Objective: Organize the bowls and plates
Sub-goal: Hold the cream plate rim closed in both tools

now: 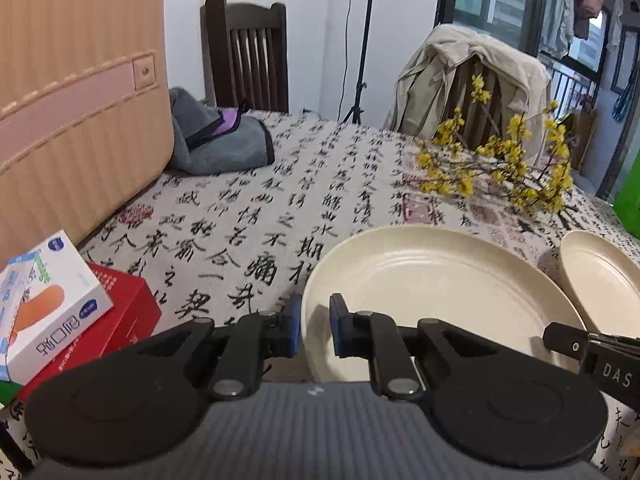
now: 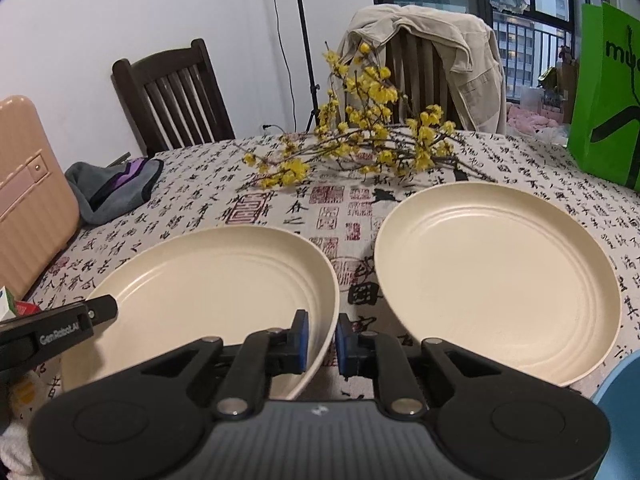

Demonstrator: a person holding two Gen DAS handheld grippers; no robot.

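Observation:
Two cream plates lie on the calligraphy-print tablecloth. The nearer left plate (image 1: 440,288) (image 2: 208,280) is held from both sides. My left gripper (image 1: 316,320) is shut on its left rim, one blue pad inside and one outside. On the plate's right rim my right gripper (image 2: 322,332) is shut the same way. Each gripper shows in the other's view: the right gripper (image 1: 560,338) at the plate's far side, the left gripper (image 2: 100,308) over the left rim. The second plate (image 2: 496,280) (image 1: 600,276) sits apart to the right, untouched.
A pink suitcase (image 1: 72,100) stands at the left, with a red box (image 1: 120,316) and a white box (image 1: 52,300) before it. A grey cloth (image 1: 224,144), yellow flower branches (image 2: 360,136) and a green bag (image 2: 604,100) lie further back. A blue edge (image 2: 624,380) shows at the lower right.

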